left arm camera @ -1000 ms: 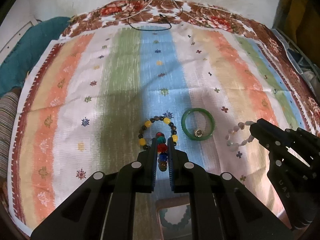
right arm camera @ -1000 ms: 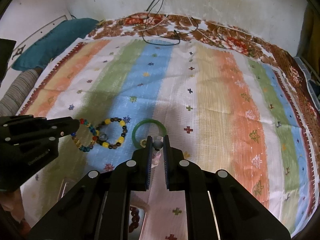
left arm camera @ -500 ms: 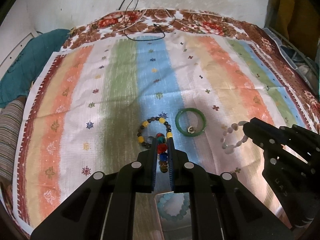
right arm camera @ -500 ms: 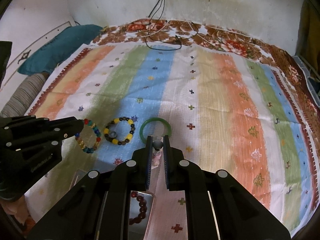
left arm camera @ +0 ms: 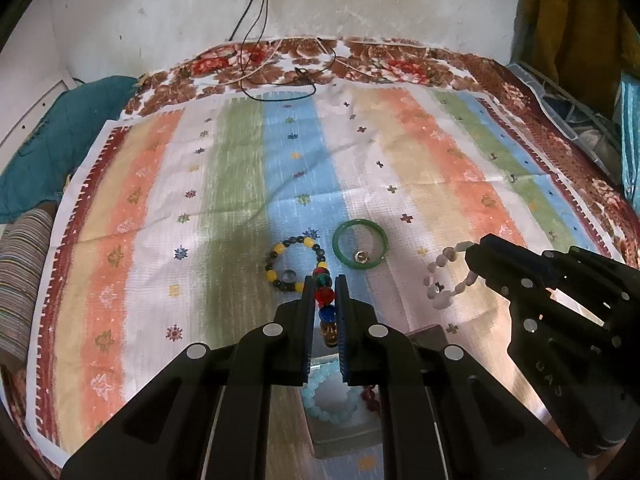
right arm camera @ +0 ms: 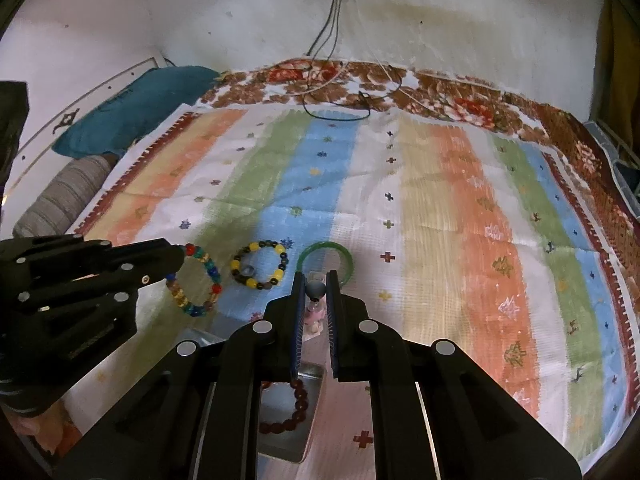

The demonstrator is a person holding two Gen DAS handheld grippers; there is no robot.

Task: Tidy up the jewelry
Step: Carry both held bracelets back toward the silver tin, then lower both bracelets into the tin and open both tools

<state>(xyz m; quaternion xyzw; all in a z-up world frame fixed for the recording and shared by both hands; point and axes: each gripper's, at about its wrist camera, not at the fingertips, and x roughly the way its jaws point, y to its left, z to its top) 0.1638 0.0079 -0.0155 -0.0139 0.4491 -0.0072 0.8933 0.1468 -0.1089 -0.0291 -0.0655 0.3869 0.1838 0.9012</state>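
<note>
striped cloth [left arm camera: 240, 184] in orange, green, blue and white covers a bed with a brown floral spread [left arm camera: 360, 60] at its far edge; black cables [left arm camera: 256, 12] run down the stained wall onto it; a teal cushion [right arm camera: 132, 108] sits at the left edge; much near the cameras is hidden; the metal tray [left arm camera: 344, 436] lies under the left claw's body, so only a strip of it shows; whether it has compartments cannot be told; in it a pale blue bead bracelet [left arm camera: 320, 396] is half covered, and a dark red bead bracelet [right arm camera: 292, 408] shows mostly in the right wrist view; a small ring [left arm camera: 362, 256] inside the green bangle [left arm camera: 360, 244] is too small to make out; the left claw [left arm camera: 324, 296] is narrow, holding a multicoloured bead bracelet [right arm camera: 196, 284] between its pads, the loop hanging clear of the cloth; in its own view only a short run of red, blue and amber beads shows between the fingers; the right claw [right arm camera: 316, 292] is narrow too, pinching a pale pink and white bead bracelet [left arm camera: 444, 276] at a grey bead, the rest dangling below; a yellow and black bead bracelet [left arm camera: 294, 264] lies flat on the blue stripe, just beyond the left claw's tips; the green bangle lies just beside it, between the two claws.
</note>
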